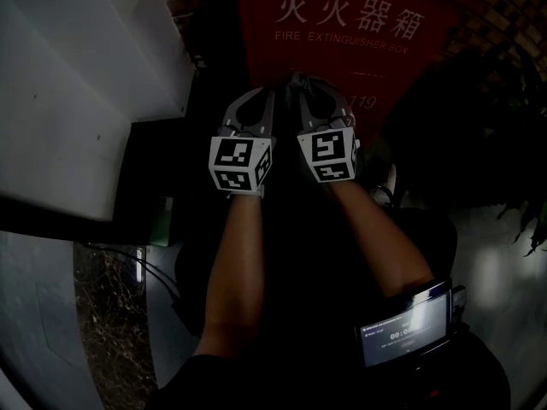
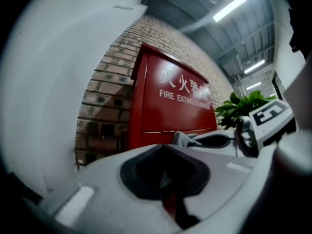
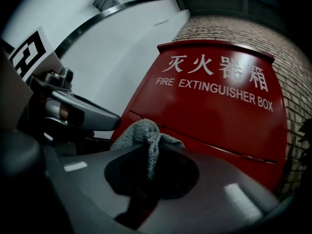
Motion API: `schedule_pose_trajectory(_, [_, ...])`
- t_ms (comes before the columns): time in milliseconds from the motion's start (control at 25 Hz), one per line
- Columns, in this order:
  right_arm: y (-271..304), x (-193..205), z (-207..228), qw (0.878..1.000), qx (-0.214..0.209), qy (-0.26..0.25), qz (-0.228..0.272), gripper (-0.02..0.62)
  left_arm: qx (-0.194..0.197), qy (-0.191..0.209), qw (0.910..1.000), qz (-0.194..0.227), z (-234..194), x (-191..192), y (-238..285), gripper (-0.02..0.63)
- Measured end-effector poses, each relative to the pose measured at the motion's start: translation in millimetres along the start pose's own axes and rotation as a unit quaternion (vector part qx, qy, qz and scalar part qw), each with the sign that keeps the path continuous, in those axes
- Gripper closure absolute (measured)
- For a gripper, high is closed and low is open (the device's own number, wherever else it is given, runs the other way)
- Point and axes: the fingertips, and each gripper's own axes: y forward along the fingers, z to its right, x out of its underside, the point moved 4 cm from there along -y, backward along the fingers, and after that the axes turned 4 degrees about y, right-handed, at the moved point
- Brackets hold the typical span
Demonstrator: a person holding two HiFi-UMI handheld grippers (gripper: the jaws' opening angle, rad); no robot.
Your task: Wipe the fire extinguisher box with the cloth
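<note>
The red fire extinguisher box point(image 1: 342, 41) with white lettering stands straight ahead, against a brick wall. Both grippers are held side by side just in front of its face. My right gripper point(image 1: 299, 84) is shut on a grey cloth point(image 3: 141, 130), which bunches up beyond the jaw tips close to the red panel point(image 3: 219, 111); whether it touches is unclear. My left gripper point(image 1: 267, 94) is just to the left, its jaws together with nothing in them. From the left gripper view the box point(image 2: 170, 111), the cloth point(image 2: 183, 138) and the right gripper point(image 2: 214, 141) all show.
A white wall panel point(image 1: 77, 84) stands to the left of the box. A leafy potted plant point(image 1: 487, 118) is on the right. Brick wall point(image 2: 107, 106) surrounds the box. A small screen device point(image 1: 406, 331) hangs at the person's waist.
</note>
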Motion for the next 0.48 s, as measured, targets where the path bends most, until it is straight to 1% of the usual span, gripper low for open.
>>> schedule_pose_trajectory(80, [-7.2,6.5,14.8,1.000,0.013,0.004,-0.005,0.560,0.016,0.006,0.9999,-0.004,10.8,3.0,3.5,0.603])
schedule_pose_trajectory(200, [-17.0,17.6,35.7,0.999,0.033,0.023,-0.005,0.560,0.032,0.013,0.9993,-0.012,22.6,7.9,6.3,0.603])
schedule_pose_trajectory(360, [-31.9,27.8,65.3,0.997,0.065,0.038,-0.009,0.560,0.045,-0.009,0.9989,-0.010,32.4,12.3,5.4,0.603])
schedule_pose_trajectory(480, [-43.1,33.8,87.3,0.994,0.093,0.048,-0.014,0.560,0.054,-0.006,0.9984,-0.012,41.5,15.3,5.5,0.603])
